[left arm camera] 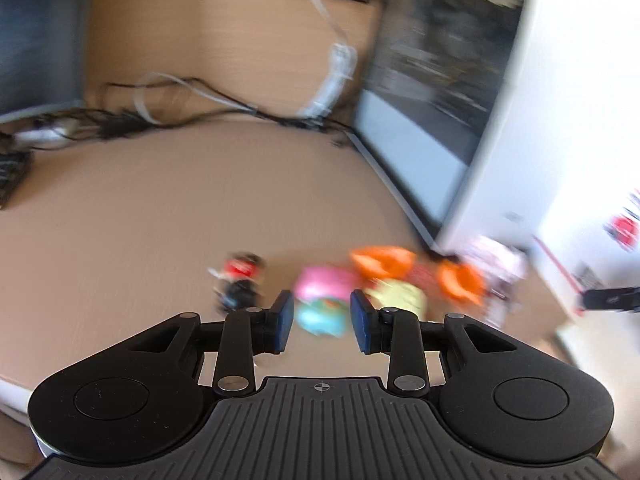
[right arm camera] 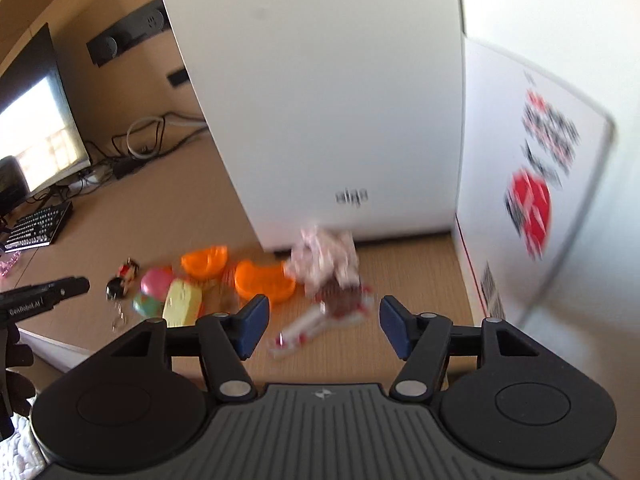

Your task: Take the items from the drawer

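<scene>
Both views blur the toys (right arm camera: 188, 292) on the desk (right arm camera: 120, 220)

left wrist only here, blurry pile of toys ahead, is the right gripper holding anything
Observer: No. The right gripper is open and empty, above a red-and-white packet on the desk.
Operator: whats the pale thing at the right of the pile
Observer: A crumpled pink-and-white wrapper, lying against the foot of the white cabinet.
Operator: anything left of my view
Observer: A black keyboard in front of a lit monitor.
</scene>
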Demonstrator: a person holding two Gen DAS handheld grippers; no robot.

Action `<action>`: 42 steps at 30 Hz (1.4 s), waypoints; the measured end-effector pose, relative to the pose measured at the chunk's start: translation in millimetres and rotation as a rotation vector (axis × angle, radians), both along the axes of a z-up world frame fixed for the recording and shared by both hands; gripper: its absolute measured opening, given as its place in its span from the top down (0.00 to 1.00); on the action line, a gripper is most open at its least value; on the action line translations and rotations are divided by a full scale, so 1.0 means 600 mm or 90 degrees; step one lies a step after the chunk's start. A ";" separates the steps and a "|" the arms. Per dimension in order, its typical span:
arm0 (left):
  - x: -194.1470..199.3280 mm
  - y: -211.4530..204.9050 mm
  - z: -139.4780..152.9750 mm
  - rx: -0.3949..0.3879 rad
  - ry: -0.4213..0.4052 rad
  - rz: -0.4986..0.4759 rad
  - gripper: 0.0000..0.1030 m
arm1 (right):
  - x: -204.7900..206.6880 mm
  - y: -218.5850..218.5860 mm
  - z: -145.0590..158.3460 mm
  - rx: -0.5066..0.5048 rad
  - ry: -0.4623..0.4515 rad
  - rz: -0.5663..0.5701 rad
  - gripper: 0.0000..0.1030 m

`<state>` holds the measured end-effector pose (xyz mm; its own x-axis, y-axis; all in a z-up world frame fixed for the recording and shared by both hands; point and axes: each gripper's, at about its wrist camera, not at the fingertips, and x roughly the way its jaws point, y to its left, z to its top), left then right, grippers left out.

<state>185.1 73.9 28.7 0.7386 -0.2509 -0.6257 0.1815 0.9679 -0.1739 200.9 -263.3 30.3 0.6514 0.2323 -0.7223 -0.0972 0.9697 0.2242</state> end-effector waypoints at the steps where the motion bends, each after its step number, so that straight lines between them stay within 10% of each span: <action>1: -0.006 -0.014 -0.005 -0.008 0.014 -0.025 0.67 | -0.009 0.000 -0.012 0.007 0.019 -0.004 0.40; 15: -0.052 -0.244 -0.181 -0.028 0.338 -0.350 0.67 | -0.075 -0.018 -0.074 0.016 0.119 -0.033 0.40; 27: 0.021 -0.275 -0.262 -0.095 0.445 -0.170 0.67 | -0.071 -0.024 -0.068 -0.012 0.099 -0.042 0.39; 38: 0.013 -0.308 -0.323 -0.134 0.484 -0.189 0.67 | -0.065 -0.026 -0.087 -0.030 0.116 -0.038 0.39; 42: 0.017 -0.307 -0.318 -0.132 0.466 -0.194 0.81 | -0.060 -0.027 -0.093 -0.031 0.123 -0.039 0.39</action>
<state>195.3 -110.5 -162.1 0.0425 -0.5387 -0.8414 0.2024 0.8293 -0.5208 164.7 -279.5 -25.5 0.5117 0.1589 -0.8444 0.0022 0.9825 0.1862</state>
